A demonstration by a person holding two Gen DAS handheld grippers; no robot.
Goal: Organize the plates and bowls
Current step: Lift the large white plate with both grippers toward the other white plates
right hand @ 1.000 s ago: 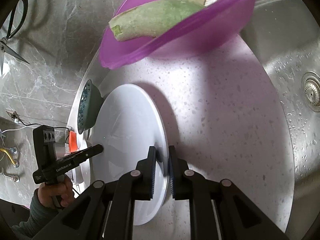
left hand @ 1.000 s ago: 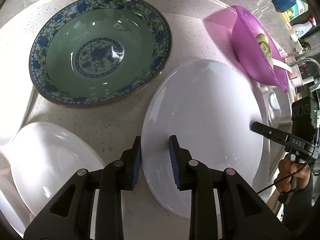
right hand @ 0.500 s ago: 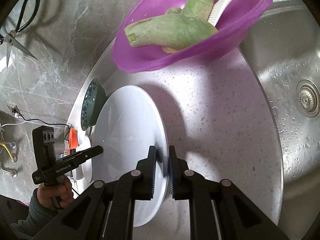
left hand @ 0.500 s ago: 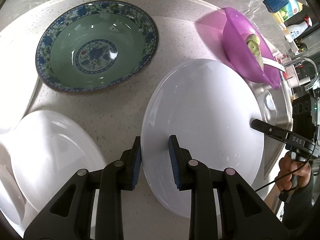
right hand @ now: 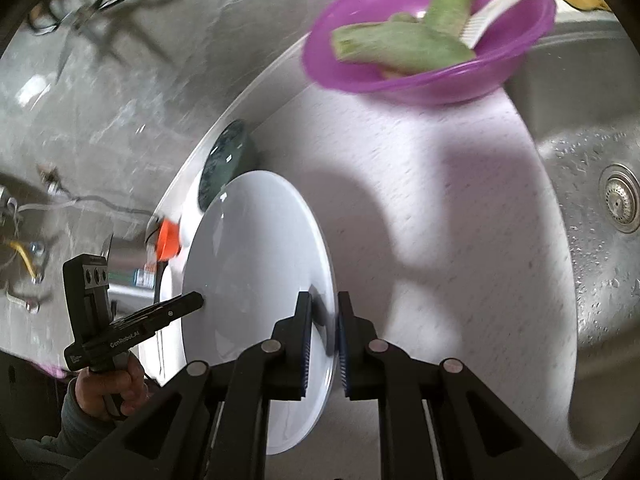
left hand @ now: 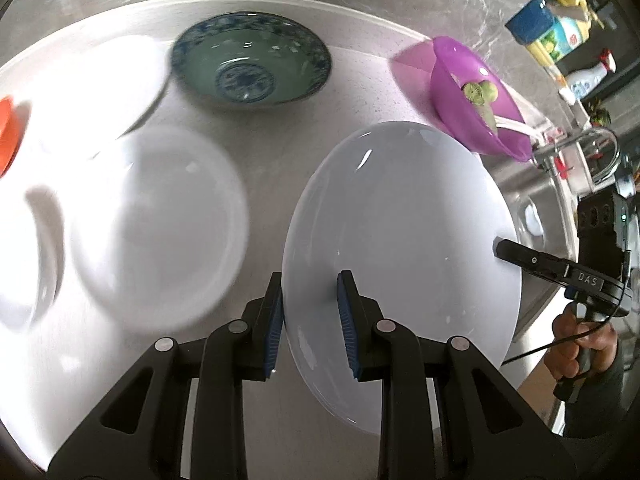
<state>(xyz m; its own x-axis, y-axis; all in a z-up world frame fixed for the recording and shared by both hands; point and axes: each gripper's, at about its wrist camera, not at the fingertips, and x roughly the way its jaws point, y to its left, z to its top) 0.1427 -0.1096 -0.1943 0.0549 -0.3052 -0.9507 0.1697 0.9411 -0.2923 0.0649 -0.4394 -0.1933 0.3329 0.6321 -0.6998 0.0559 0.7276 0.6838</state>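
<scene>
A large white plate (left hand: 404,248) is held in the air between both grippers, above the pale counter. My left gripper (left hand: 310,312) is shut on its near rim. My right gripper (right hand: 323,320) is shut on the opposite rim; the plate (right hand: 256,280) stands edge-on there. The right gripper also shows in the left wrist view (left hand: 520,256) at the plate's far edge. On the counter lie a green-and-blue patterned bowl (left hand: 250,64), a white plate (left hand: 160,224) and more white dishes (left hand: 80,88) at the left.
A purple bowl (left hand: 476,96) with green vegetable pieces and a white utensil stands by the sink (right hand: 592,208). An orange item (left hand: 8,136) lies at the far left. Bottles (left hand: 560,36) stand at the back right. The counter's front edge is near the sink.
Both grippers have lifted the white plate higher; the counter dishes look smaller and have shifted. More white dishes and the orange item came into view at the left.
</scene>
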